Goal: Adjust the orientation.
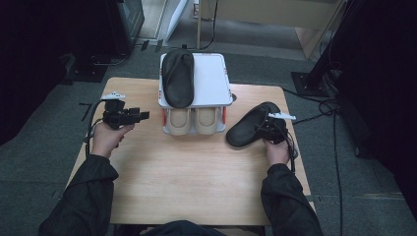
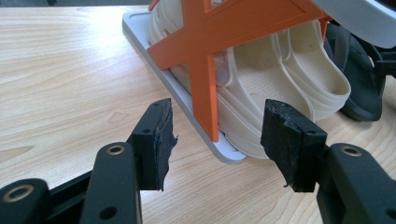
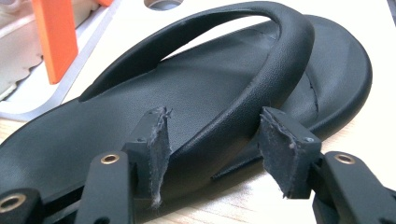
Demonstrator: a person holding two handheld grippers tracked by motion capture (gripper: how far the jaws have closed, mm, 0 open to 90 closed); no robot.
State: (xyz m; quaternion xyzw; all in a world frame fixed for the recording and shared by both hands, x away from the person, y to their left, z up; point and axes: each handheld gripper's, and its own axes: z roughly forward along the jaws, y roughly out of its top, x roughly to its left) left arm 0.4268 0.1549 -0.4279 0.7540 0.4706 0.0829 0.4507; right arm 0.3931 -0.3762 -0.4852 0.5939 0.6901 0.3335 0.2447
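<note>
While one black slipper (image 1: 177, 77) lies on the rack (image 1: 212, 78), the other slipper (image 3: 196, 107) waits on the table (image 1: 187, 172) — right gripper (image 3: 212, 154) released around its strap, left gripper (image 2: 217, 140) open, empty.

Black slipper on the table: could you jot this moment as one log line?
black slipper: lying on table, strap between right claw jaws, not pinched | right claw: open | left claw: open, empty, facing shoe rack

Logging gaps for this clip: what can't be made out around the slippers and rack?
- Cream slippers, high view: heels hidden under the rack's top shelf.
- Black slipper on the table, right gripper view: heel cut off by the left edge.
- Right tongs, high view: too small to judge the gap.
</note>
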